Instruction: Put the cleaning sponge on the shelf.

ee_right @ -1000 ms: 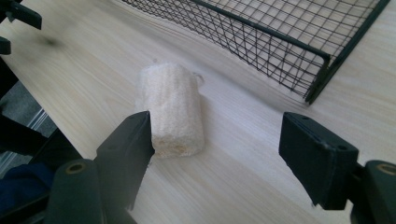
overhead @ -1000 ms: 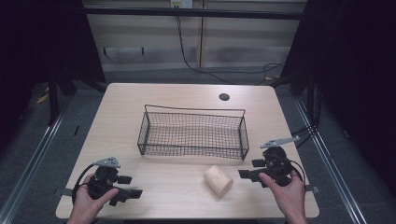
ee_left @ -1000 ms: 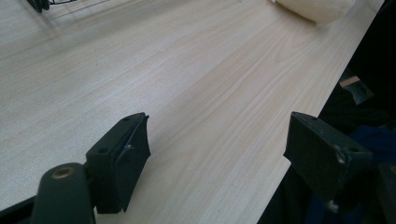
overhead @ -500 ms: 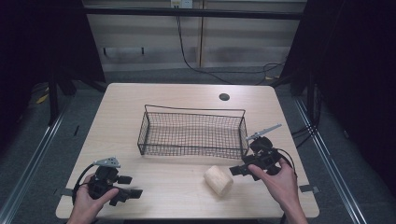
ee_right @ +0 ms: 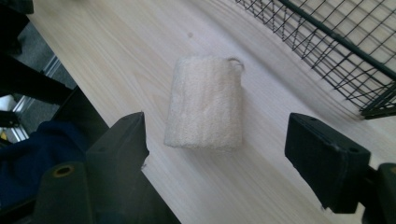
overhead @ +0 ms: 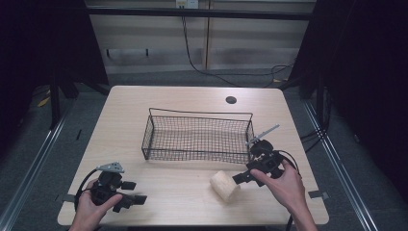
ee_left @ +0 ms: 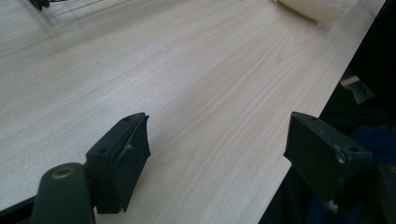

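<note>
Dark walls and a grey floor surround your pale wooden table, and some cables lie on the floor behind it. At the left, near the front edge, your left hand holds the left gripper, which lies low over the bare wood and points to the right. In the left gripper view its jaws are spread wide, with nothing between them, only wood grain and the table edge below the right jaw. In the middle of the table stands a black wire basket, long side toward you; I see nothing inside it. A small dark round hole sits in the table behind the basket, toward the right. In front of the basket, a little right of the middle, lies a cream sponge roll on its side, apart from the basket. At its right your right hand holds the right gripper, just beside the roll and pointing at it. In the right gripper view the roll lies ahead, between the lines of the two jaws, which are spread wide and do not touch it; a small loop shows at its far end, and the corner of the basket is at the upper right.
</note>
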`<state>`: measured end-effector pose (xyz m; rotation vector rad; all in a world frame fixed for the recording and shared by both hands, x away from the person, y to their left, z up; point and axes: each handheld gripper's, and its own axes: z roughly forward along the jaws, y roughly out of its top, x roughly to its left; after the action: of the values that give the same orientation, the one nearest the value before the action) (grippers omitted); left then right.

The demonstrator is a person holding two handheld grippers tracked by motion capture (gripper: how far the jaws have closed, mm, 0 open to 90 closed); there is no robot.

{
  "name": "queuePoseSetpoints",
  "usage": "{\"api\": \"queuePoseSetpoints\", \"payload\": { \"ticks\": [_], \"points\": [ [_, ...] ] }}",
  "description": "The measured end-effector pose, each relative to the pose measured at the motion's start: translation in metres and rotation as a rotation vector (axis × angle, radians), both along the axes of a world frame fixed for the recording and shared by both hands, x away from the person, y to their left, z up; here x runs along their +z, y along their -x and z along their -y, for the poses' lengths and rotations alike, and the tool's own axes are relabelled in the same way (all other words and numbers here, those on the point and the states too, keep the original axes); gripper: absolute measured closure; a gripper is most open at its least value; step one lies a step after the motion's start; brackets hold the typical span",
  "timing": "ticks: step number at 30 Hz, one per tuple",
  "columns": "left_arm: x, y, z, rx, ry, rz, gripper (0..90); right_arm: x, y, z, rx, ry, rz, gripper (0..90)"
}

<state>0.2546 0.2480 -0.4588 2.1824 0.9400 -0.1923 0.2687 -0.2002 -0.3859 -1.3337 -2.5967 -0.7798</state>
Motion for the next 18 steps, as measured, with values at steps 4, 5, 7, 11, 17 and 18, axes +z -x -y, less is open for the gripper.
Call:
{"api": "queuePoseSetpoints", "payload": {
  "ticks": [4,5,7,11,17,18],
  "points": [
    [0.000,-0.001,0.000,0.001,-0.002,-0.001,21.4,-0.007,-0.004,-0.006,0.015,0.009,-0.037,21.0],
    [0.000,-0.001,-0.001,-0.002,-0.004,0.000,21.4,-0.008,-0.005,-0.007,0.019,0.014,-0.046,21.0],
    [0.000,0.000,-0.001,-0.001,0.000,0.000,21.4,-0.012,-0.007,-0.010,0.031,0.027,-0.068,21.0],
    [0.000,0.000,0.000,-0.003,-0.002,-0.002,21.4,-0.013,-0.009,-0.018,0.055,0.041,-0.078,19.8],
    [0.000,-0.001,0.000,-0.002,-0.002,-0.001,21.4,-0.016,-0.013,-0.028,0.084,0.076,-0.115,19.9],
    [0.000,-0.001,0.000,-0.002,-0.003,-0.002,21.4,-0.017,-0.014,-0.030,0.081,0.084,-0.117,20.0]
  ]
}}
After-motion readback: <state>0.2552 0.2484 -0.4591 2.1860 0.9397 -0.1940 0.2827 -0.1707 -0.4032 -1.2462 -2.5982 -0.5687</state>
